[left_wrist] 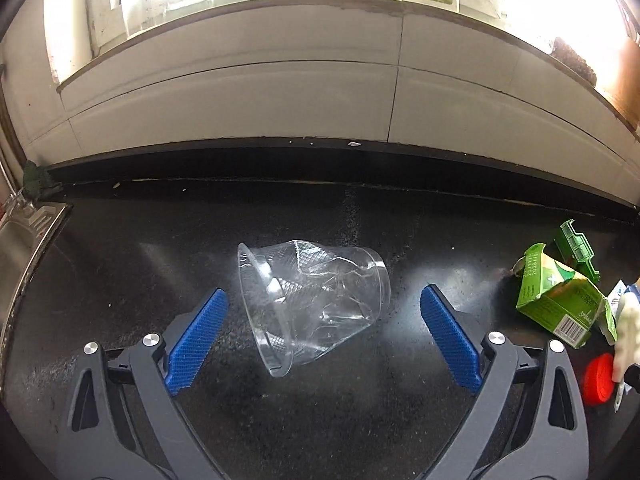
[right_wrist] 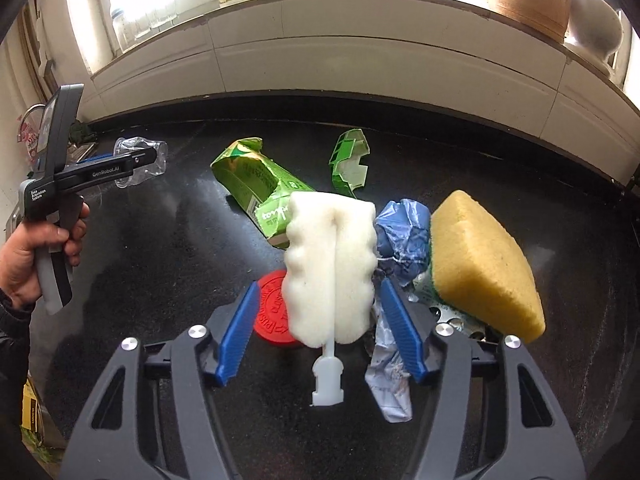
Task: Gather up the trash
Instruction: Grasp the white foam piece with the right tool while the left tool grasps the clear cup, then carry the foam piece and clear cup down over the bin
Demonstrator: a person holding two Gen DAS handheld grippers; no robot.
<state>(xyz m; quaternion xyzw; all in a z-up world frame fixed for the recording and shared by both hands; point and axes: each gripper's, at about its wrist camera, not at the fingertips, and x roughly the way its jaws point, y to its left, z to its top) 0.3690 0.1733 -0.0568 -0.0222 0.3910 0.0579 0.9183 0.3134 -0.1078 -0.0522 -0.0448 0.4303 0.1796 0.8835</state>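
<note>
A crushed clear plastic cup (left_wrist: pixel 312 300) lies on its side on the black counter (left_wrist: pixel 160 272). My left gripper (left_wrist: pixel 324 296) is open, with a blue pad on each side of the cup and apart from it. The cup also shows in the right wrist view (right_wrist: pixel 140 160), behind the left gripper (right_wrist: pixel 128 162). My right gripper (right_wrist: pixel 318 294) is open around a white foam brush head (right_wrist: pixel 330 268) with a white plastic stem (right_wrist: pixel 328 378). I cannot tell whether the pads touch the foam.
A green carton (right_wrist: pixel 256 184), a torn green carton piece (right_wrist: pixel 348 162), a red lid (right_wrist: pixel 270 312), a crumpled blue-white wrapper (right_wrist: pixel 404 232) and a yellow sponge (right_wrist: pixel 480 268) lie around the brush. A steel sink (left_wrist: pixel 24 248) is at the left. Jars stand on the windowsill (right_wrist: pixel 360 4).
</note>
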